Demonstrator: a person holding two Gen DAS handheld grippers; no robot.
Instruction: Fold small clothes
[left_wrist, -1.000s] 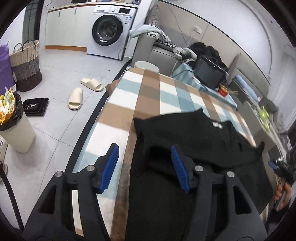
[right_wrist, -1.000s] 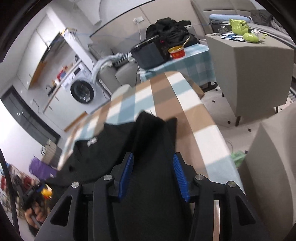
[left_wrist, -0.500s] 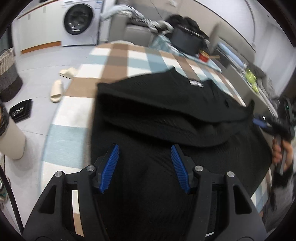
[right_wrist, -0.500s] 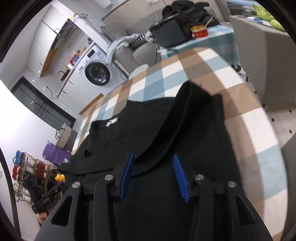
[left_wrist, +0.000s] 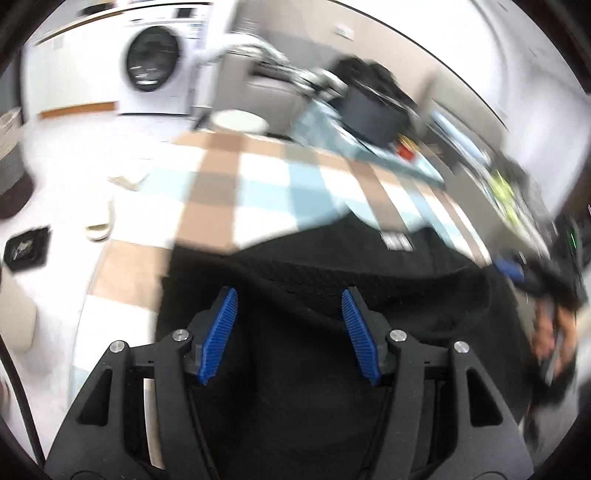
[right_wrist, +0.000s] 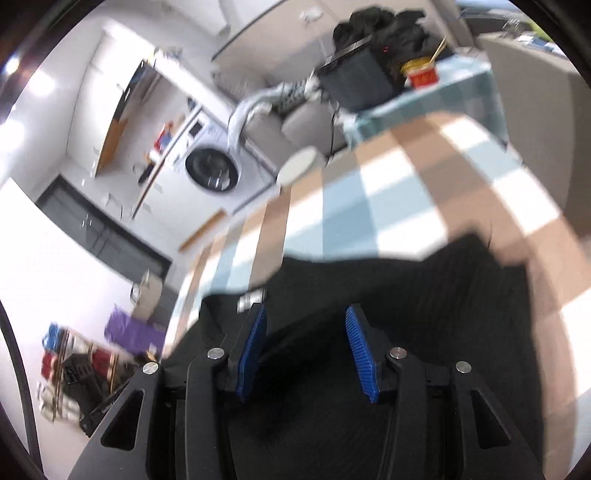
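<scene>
On the checked tablecloth (left_wrist: 236, 192), a black garment (left_wrist: 369, 295) lies spread, its white neck label (left_wrist: 397, 242) toward the far side. Both views are motion-blurred.

Left side: the left gripper (left_wrist: 290, 332) hangs over the near-left part of the garment. Its 2 blue pads (left_wrist: 219, 334) stand wide apart with only cloth visible between them; nothing is pinched. A raised fold edge runs across the garment just beyond the pads.

Right side: the right gripper (right_wrist: 304, 350) hangs over the near-right part of the garment (right_wrist: 424, 295). Its 2 pads (right_wrist: 360, 354) are also spread wide and grip nothing. In the left view, this gripper (left_wrist: 517, 271) and the hand holding it appear at the garment's right edge.

Step in hand (judgement): taking hold for the next fold. To do it well:
1. Lower each gripper so 1 pad slides under the near edge.
2. Pinch both corners at matching positions.
3. Lift evenly, so the cloth does not bunch or drag the tablecloth.

Containers, left to right:
- A woven basket (left_wrist: 11, 173) stands on the floor at far left; contents cannot be seen.
- A dark box (left_wrist: 373, 110) stands beyond the table with dark clothes (right_wrist: 384, 26) heaped behind it.
- A red cup (right_wrist: 421, 75) beside it holds a stick-like item.
</scene>
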